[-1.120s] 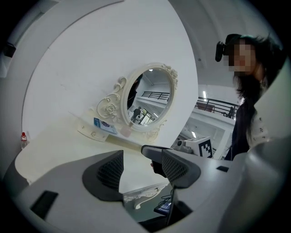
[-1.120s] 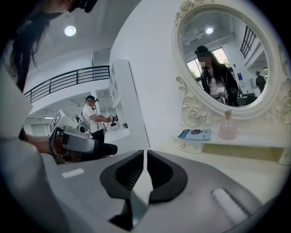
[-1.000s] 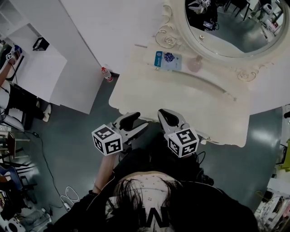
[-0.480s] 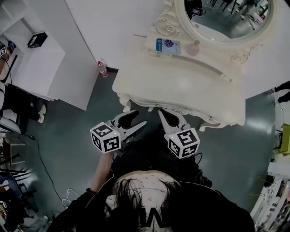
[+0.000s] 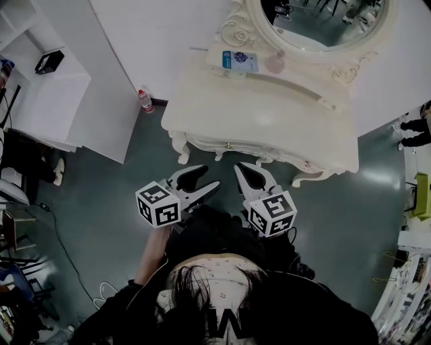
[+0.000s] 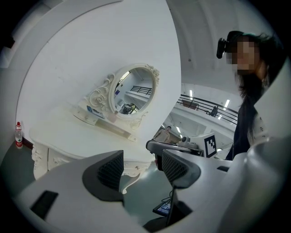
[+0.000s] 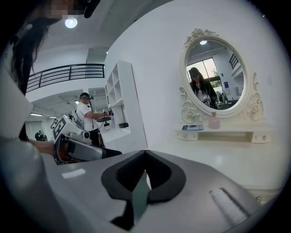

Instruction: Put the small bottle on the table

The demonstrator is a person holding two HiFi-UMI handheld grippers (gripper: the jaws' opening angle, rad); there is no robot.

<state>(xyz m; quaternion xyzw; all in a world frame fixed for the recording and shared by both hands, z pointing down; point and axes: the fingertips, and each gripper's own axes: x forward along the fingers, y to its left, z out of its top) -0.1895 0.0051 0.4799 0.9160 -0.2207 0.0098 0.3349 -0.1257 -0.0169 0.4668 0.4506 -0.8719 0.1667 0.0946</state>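
A blue box lies at 9 o'clock of the small bottle, which is pink and upright on the desk ledge under the mirror. The left gripper fingers are apart and empty; the right gripper fingers are closed and empty.

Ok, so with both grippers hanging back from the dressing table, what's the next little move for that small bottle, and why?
Probably open the right gripper while easing it toward the table. Its jaws are shut on nothing, it sits short of the table's front edge, and the small pink bottle stands on the shelf under the mirror, roughly ahead of that gripper.
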